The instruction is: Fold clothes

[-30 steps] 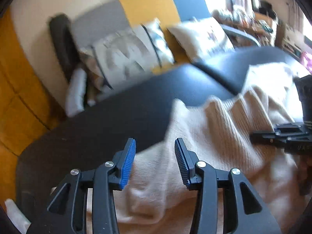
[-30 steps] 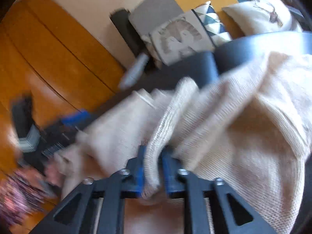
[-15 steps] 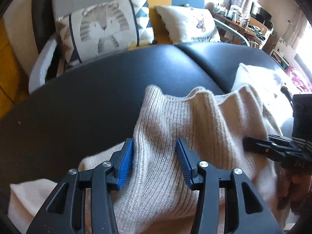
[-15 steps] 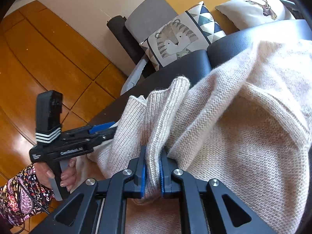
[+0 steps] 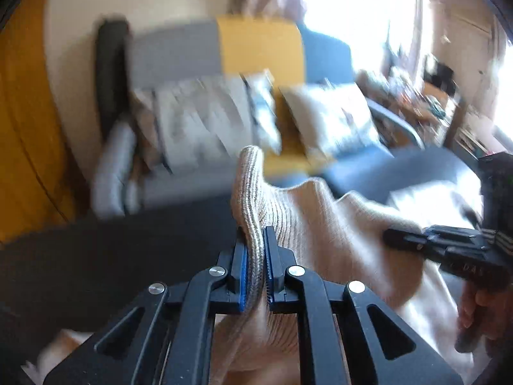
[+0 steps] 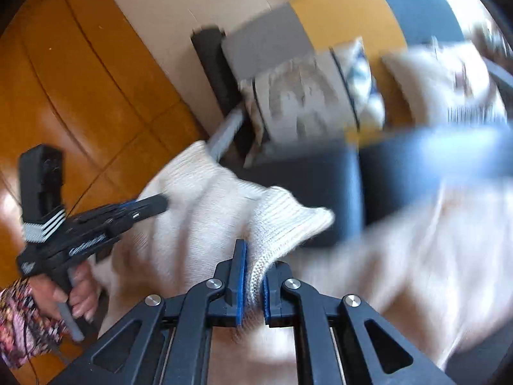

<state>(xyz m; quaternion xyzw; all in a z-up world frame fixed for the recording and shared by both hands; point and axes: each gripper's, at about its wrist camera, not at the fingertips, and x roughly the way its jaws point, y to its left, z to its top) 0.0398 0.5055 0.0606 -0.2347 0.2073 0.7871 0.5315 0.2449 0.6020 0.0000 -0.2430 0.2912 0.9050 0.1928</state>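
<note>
A cream ribbed knit sweater [image 5: 320, 224] is lifted off the black padded table [image 5: 112, 256]. My left gripper [image 5: 255, 240] is closing, its blue pads pressing on a fold of the ribbed hem that stands up between them. My right gripper [image 6: 255, 256] is shut on another stretch of the same sweater [image 6: 208, 211], whose hem sticks out to the right past the pads. Each view shows the other gripper: the right one [image 5: 400, 239] at the right edge, the left one [image 6: 160, 203] at the left, both at the sweater's edge. The rest of the garment hangs blurred below.
Behind the table stands a sofa [image 5: 256, 48] in grey, yellow and blue with two patterned cushions [image 5: 205, 118]. Wooden floor [image 6: 80, 80] lies to the left. A hand and patterned sleeve [image 6: 19, 317] hold the left gripper. Cluttered shelves [image 5: 433, 102] are at the far right.
The left gripper's jaws, open around the sweater half a second ago, have closed on its hem. Both grippers have risen, and the sweater has come up off the table with them.
</note>
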